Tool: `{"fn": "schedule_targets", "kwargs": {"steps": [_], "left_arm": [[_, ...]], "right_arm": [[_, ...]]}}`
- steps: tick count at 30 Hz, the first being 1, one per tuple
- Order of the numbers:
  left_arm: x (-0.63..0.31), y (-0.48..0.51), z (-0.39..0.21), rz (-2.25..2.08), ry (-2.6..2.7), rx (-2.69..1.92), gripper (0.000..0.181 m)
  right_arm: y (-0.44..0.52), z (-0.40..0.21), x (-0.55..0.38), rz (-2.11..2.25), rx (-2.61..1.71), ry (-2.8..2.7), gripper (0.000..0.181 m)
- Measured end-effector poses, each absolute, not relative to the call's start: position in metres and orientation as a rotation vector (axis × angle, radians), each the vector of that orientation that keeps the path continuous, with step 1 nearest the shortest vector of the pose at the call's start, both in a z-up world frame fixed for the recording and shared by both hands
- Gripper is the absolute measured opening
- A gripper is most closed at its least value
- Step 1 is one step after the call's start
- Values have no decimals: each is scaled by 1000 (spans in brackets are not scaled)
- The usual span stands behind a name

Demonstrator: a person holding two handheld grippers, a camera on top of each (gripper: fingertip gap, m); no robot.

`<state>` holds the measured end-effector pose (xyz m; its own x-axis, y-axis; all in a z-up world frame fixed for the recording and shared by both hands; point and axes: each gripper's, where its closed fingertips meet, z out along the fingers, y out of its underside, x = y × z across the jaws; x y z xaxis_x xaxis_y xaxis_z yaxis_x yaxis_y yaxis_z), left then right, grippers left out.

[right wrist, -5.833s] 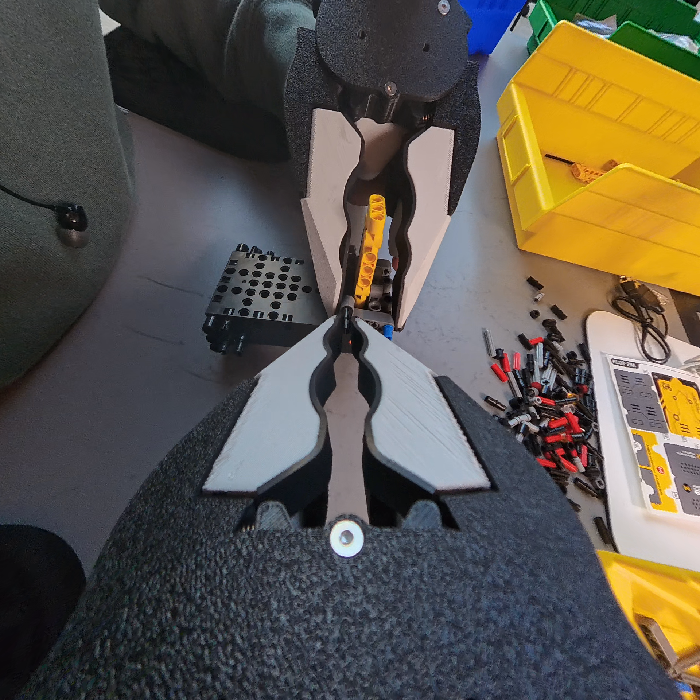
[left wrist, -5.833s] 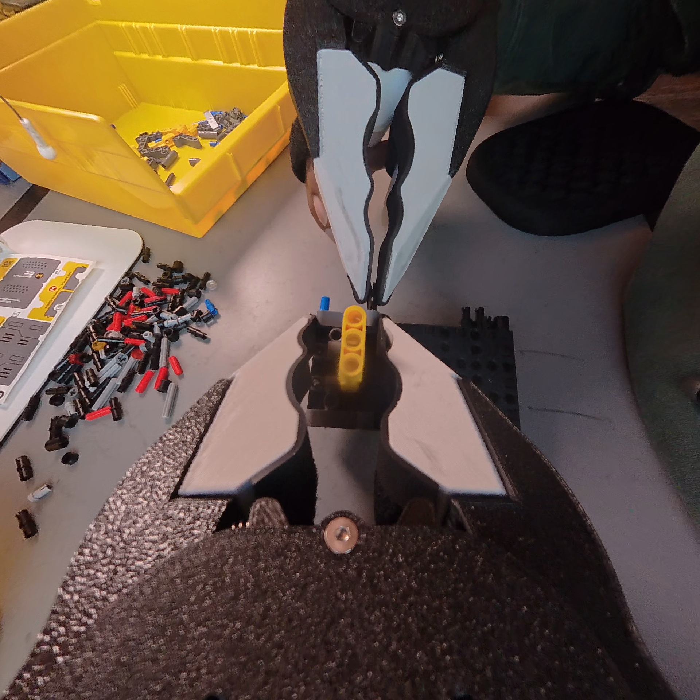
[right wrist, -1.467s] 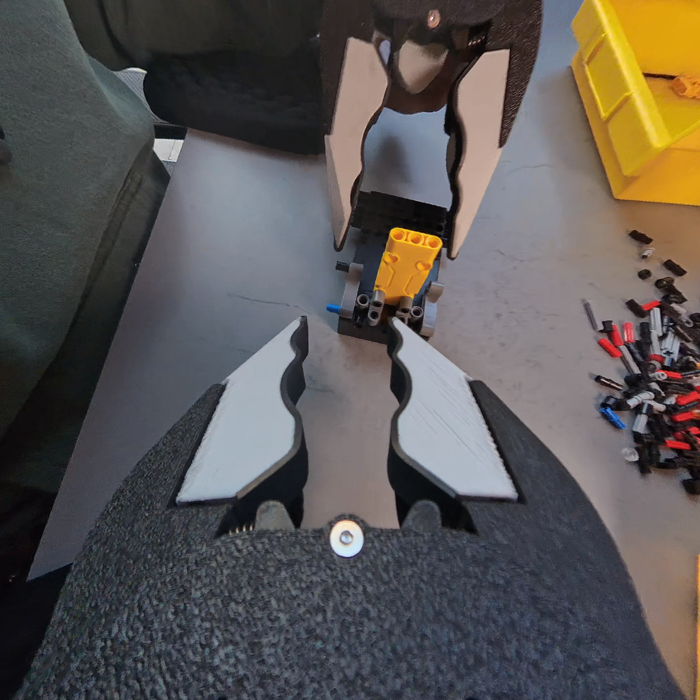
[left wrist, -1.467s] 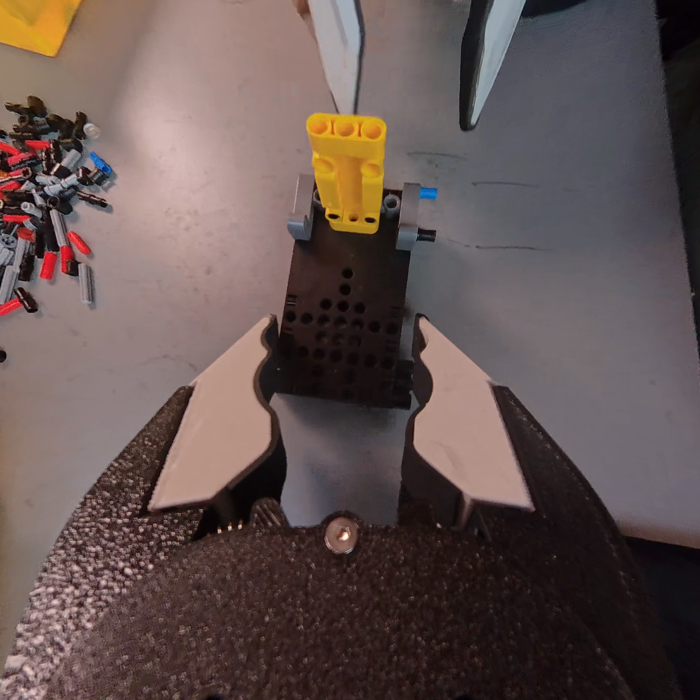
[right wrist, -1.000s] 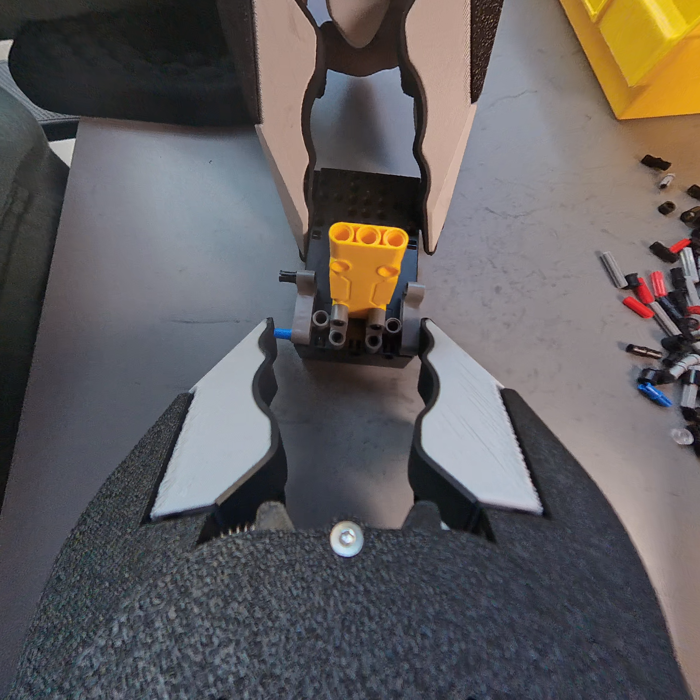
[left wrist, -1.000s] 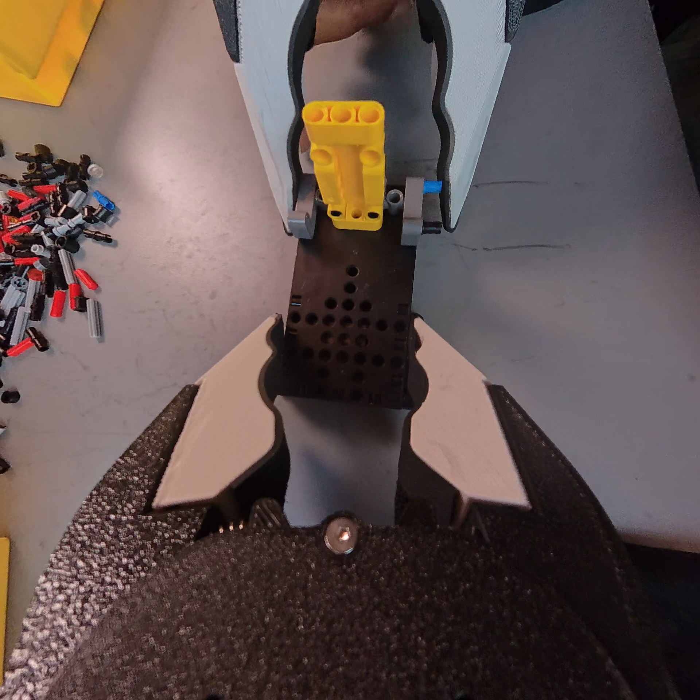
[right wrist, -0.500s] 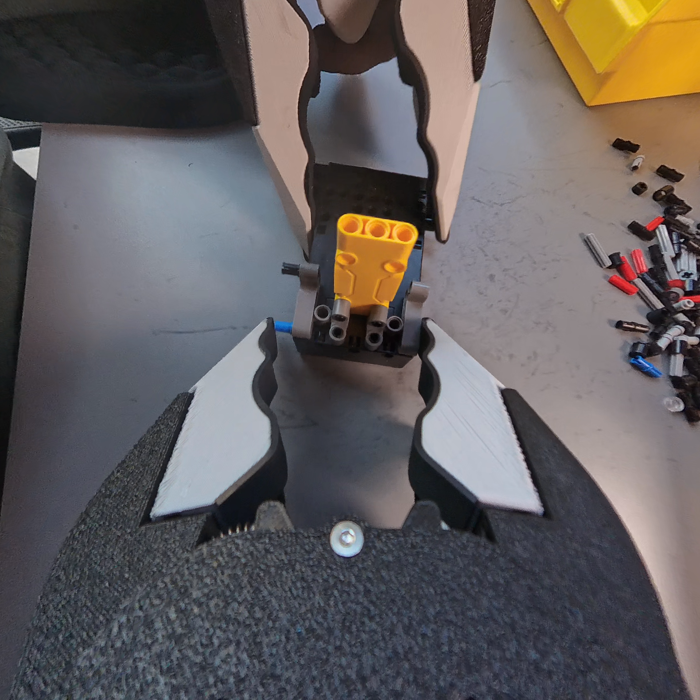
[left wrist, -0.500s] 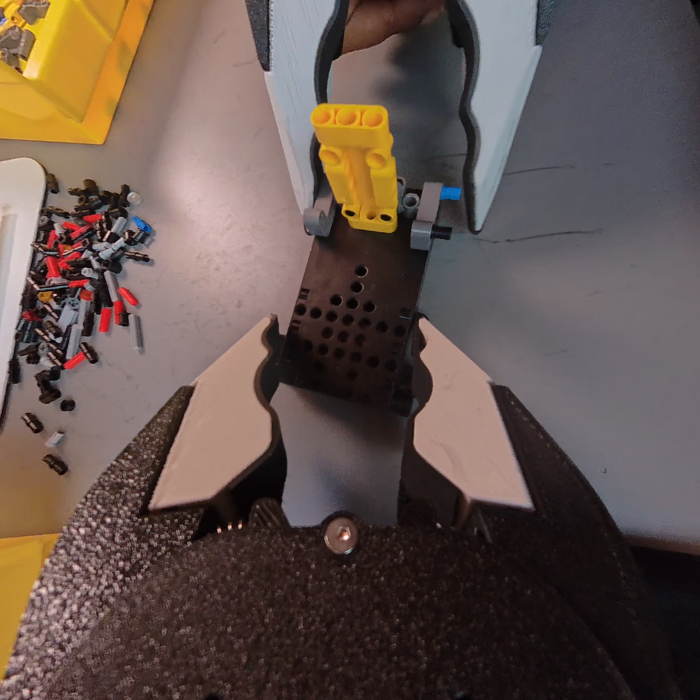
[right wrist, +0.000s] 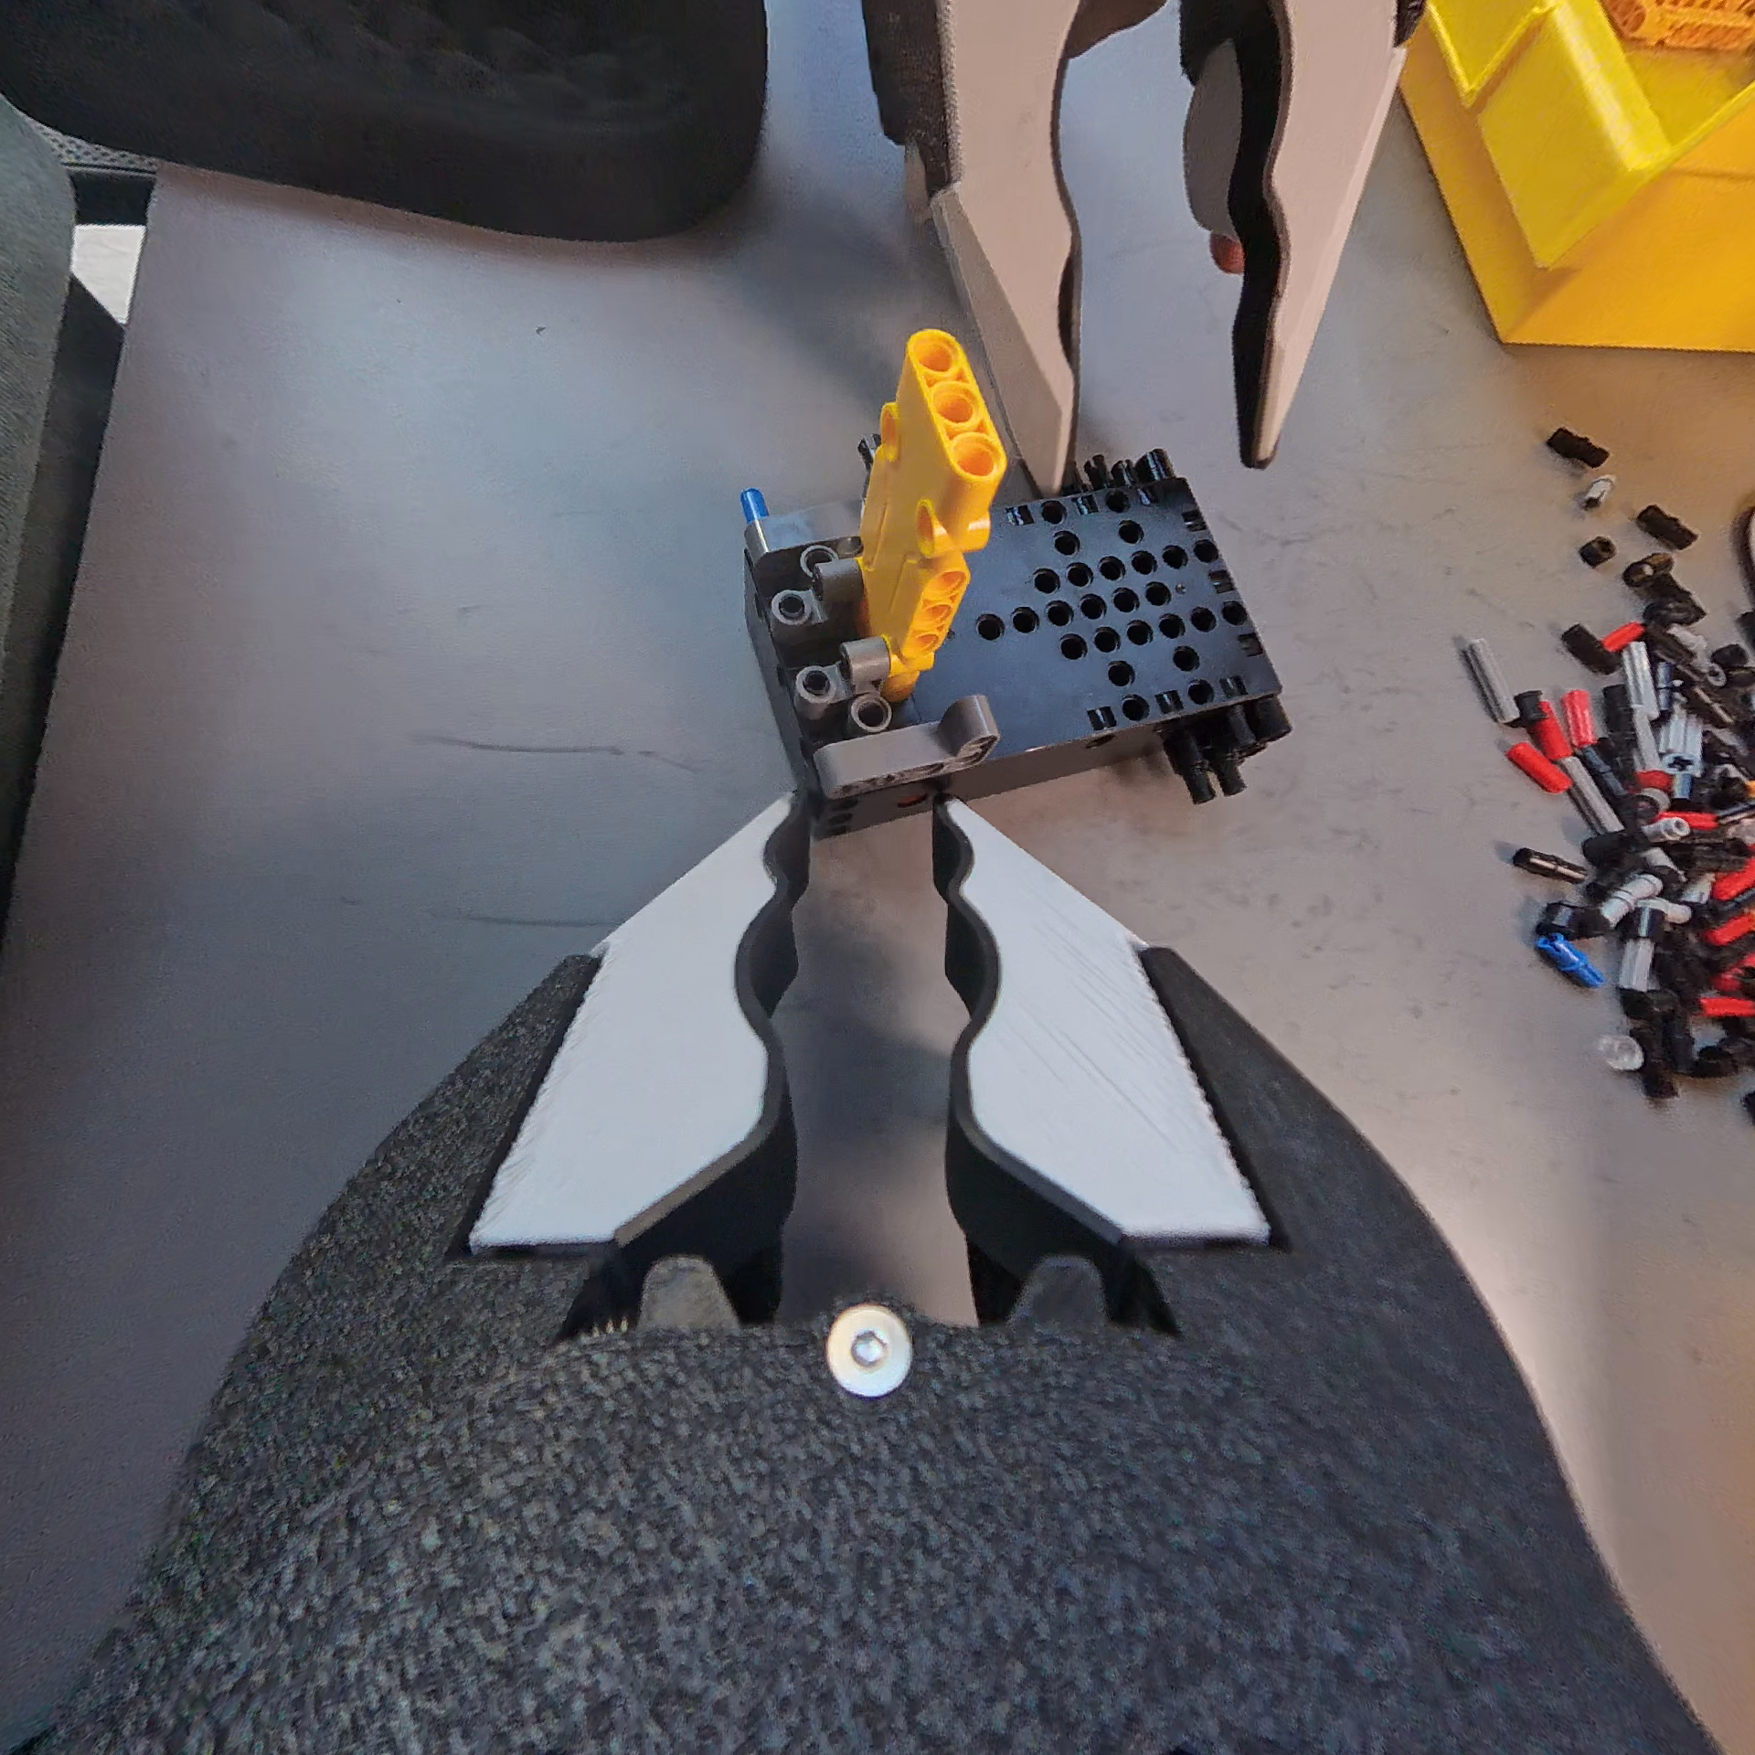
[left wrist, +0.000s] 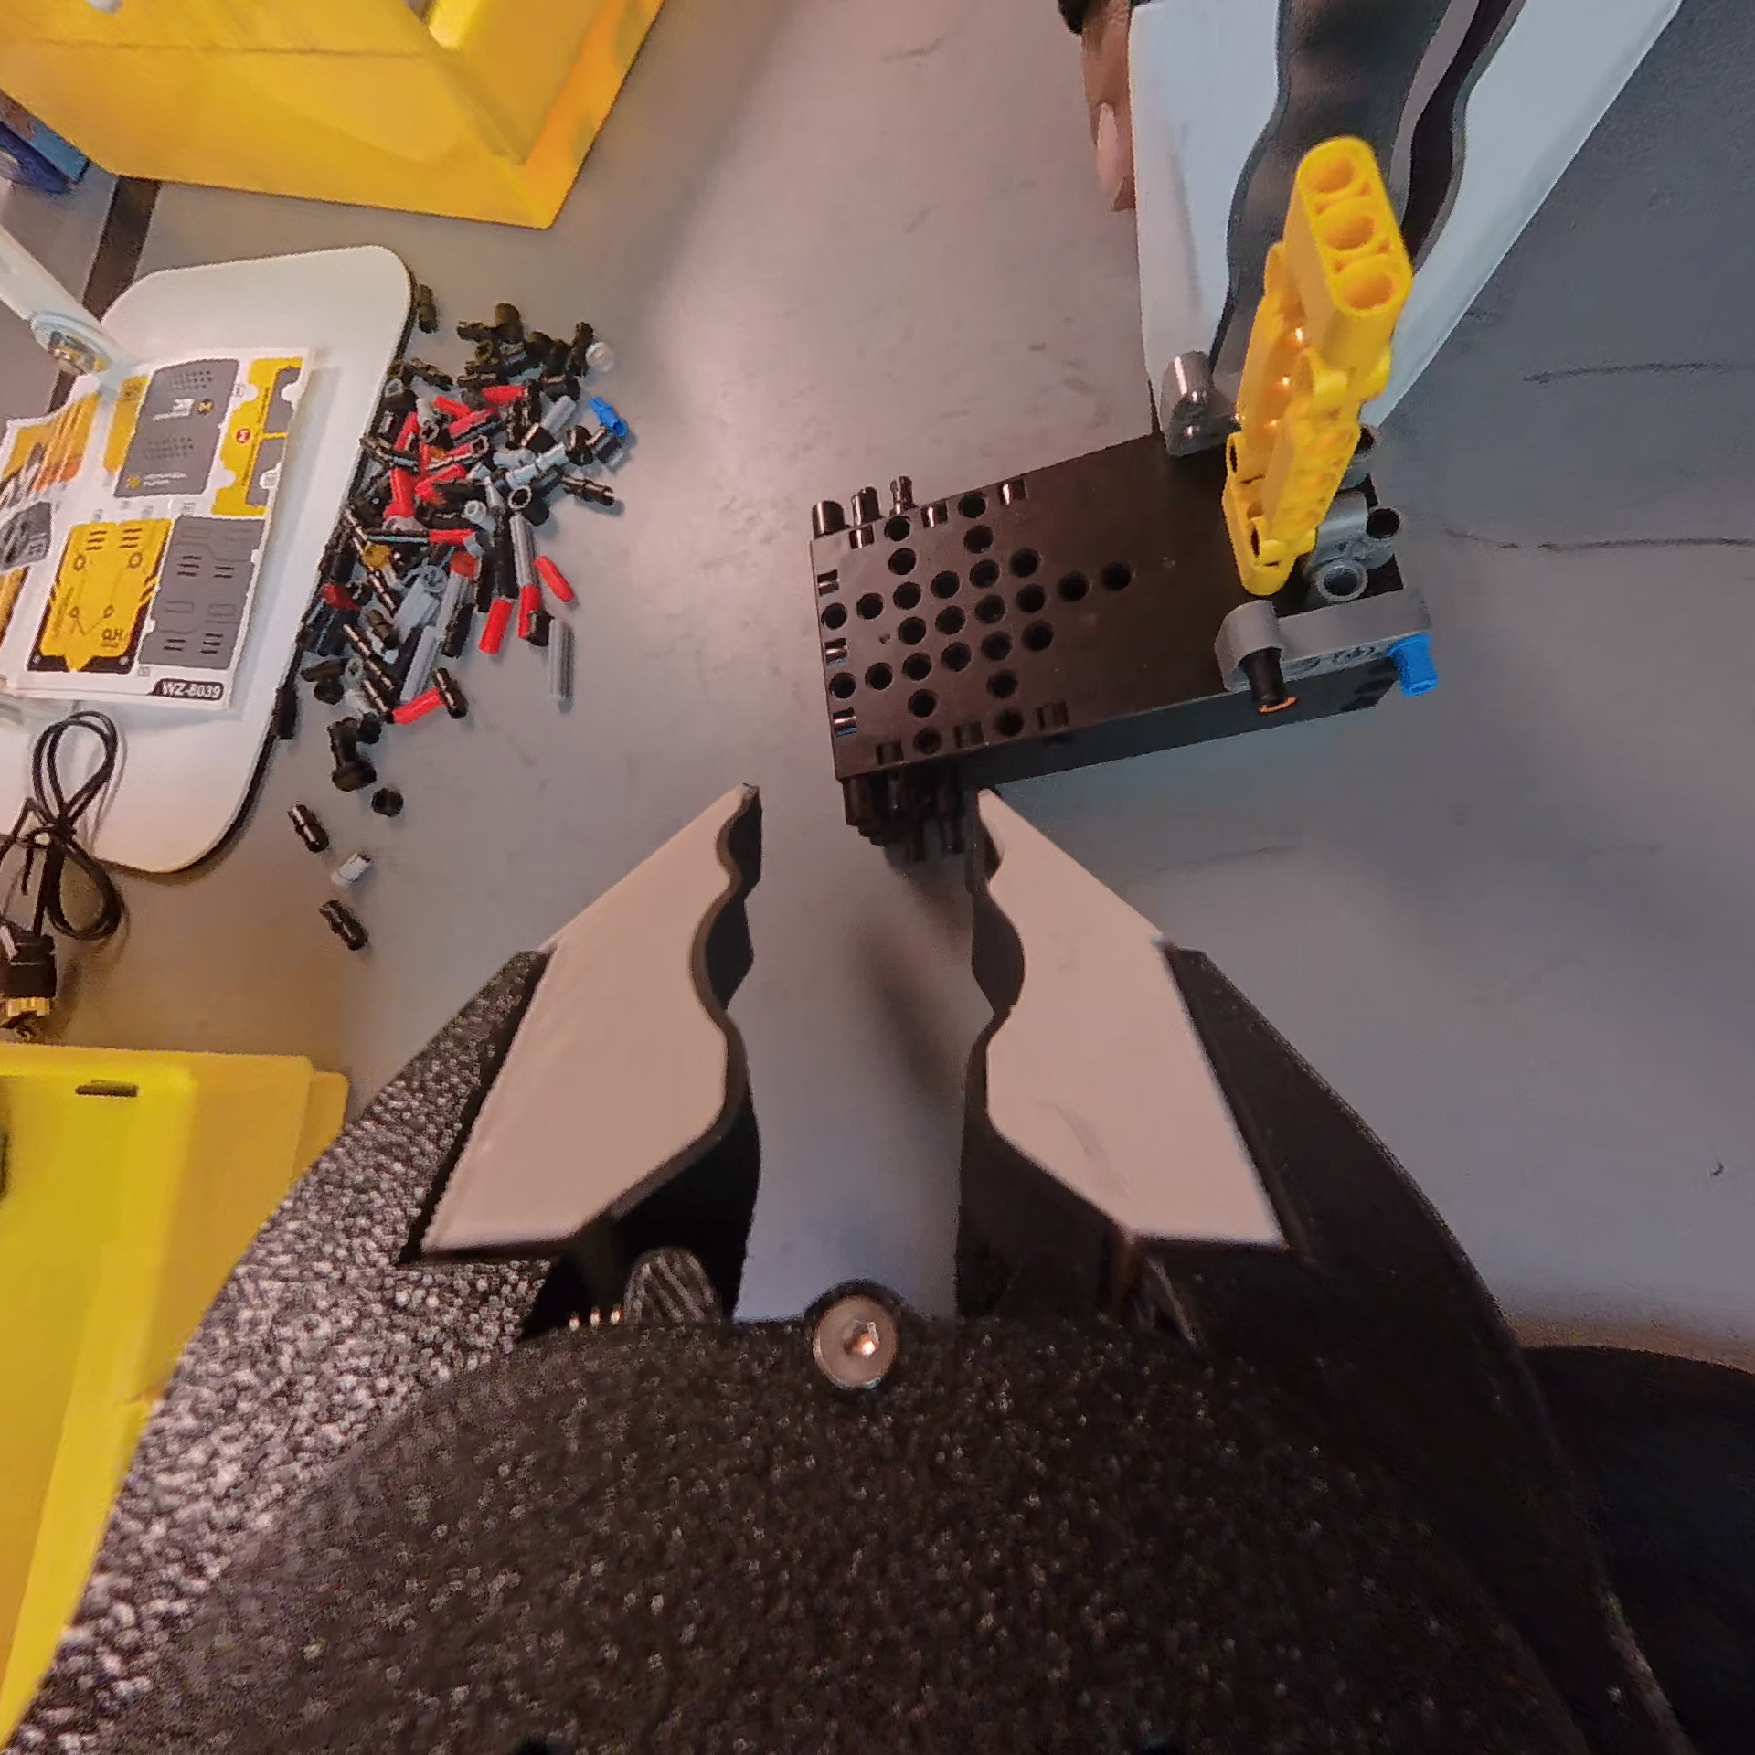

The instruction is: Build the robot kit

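With both grippers spread and empty, the left gripper (left wrist: 864, 807) at one end of the black perforated block (right wrist: 1092, 617) mid-table and the right gripper (right wrist: 869, 807) seemingly touching the other, we square up before closing, sparing the upright yellow piece (right wrist: 935, 494).

A messy pile of small red, black and grey pins (left wrist: 465, 560) sits on the grey table (left wrist: 1424, 950). Right next to that pile there's a white tray (left wrist: 209, 760) with a sticker sheet (left wrist: 142, 522) on it, and a yellow bin (left wrist: 380, 104) sits beyond the pile.
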<state>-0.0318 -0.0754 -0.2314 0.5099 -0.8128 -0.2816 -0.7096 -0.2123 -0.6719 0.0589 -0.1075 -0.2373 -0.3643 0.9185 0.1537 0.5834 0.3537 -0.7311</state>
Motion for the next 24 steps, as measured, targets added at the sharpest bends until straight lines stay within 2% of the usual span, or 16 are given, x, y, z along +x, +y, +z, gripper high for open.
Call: {"fn": "schedule_targets", "kwargs": {"steps": [10,13,14,17,19,24], "left_arm": [[-50,-66,-201,-311,977,-1954,40],[-50,-64,-195,-321,945,-1934,40],[-50,-64,-194,-317,938,-1930,39],[-48,-63,-191,-334,925,-1916,36],[-45,-62,-191,-341,923,-1909,34],[-38,-63,-199,-315,952,-1919,33]], "right_arm": [[-111,-234,46,817,-1251,-2045,26],[-109,-221,40,878,-1215,-2006,31],[-98,-216,40,880,-1231,-1982,34],[-27,-209,40,715,-1321,-1855,24],[15,-217,42,585,-1384,-1842,24],[57,-240,31,516,-1484,-1893,24]]}}
